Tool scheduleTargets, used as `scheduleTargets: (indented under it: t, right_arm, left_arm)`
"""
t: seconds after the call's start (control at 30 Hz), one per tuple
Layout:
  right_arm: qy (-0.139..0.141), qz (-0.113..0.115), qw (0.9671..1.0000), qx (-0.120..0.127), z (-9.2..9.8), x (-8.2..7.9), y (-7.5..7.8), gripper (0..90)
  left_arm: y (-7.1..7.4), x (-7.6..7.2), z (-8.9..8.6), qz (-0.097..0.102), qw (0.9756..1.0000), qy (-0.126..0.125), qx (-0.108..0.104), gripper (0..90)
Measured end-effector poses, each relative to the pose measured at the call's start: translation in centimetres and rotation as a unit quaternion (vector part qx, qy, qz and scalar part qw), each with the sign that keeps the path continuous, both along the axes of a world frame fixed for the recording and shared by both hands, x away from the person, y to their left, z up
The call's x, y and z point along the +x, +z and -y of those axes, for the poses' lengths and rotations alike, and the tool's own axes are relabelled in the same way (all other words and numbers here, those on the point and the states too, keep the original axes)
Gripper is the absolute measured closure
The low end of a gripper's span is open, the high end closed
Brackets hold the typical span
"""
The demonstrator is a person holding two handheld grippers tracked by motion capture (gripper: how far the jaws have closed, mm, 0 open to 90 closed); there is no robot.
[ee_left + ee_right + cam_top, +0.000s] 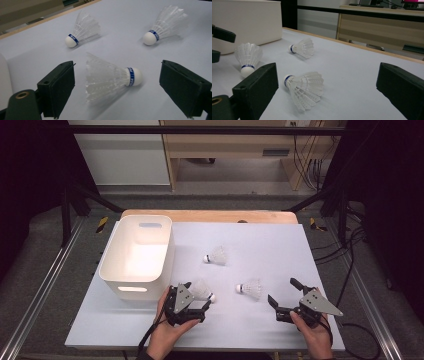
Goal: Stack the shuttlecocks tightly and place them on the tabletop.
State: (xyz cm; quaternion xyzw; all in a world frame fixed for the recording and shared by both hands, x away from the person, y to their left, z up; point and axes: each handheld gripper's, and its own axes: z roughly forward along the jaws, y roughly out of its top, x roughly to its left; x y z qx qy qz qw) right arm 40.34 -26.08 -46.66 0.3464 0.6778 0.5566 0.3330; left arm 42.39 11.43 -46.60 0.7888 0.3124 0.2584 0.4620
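Left tool [117,85] astride sideways shuttlecock [110,78], cork perhaps toward right tool [284,300].

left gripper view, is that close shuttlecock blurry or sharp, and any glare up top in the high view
Left gripper view: the nearest shuttlecock is soft, its feather edge smeared, while the two farther ones look crisper. High view: the white bin glows bright inside, nearly washed out, and the room's edges fall into dark shadow.
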Motion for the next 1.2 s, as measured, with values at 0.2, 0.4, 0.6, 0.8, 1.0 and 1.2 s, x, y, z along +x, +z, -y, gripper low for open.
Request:
scheduleTargets:
  t: [0.2,0.4,0.6,0.8,1.0,1.2]
  right_arm:
    - [-0.006,0.001,1.0,-0.004,0.0,0.0,0.0,4.1]
    - [-0.011,0.002,0.9999,-0.002,0.1,0.0,0.0,4.1]
    - [-0.014,0.001,0.9999,-0.003,0.2,-0.1,0.0,4.0]
    - [-0.014,-0.001,0.9999,-0.006,0.1,-0.1,0.0,4.0]
    - [-0.015,-0.001,0.9999,-0.005,0.1,-0.2,0.0,4.0]
    - [-0.014,-0.001,0.9999,-0.006,0.1,-0.2,0.0,3.9]
  left_arm:
    - [-0.7,1.3,-0.1,-0.024,0.9997,0.005,-0.005,14.5]
    - [-1.5,1.4,0.1,-0.045,0.9988,-0.012,-0.011,25.6]
    - [-1.0,0.0,-0.5,-0.042,0.9985,-0.024,-0.024,51.4]
    - [-1.0,-1.2,-0.5,-0.048,0.9977,-0.037,-0.029,73.9]
    - [-0.9,-1.6,-0.3,-0.038,0.9985,-0.031,-0.023,89.5]
    - [0.0,-2.7,-1.1,-0.007,0.9999,0.005,0.013,90.0]
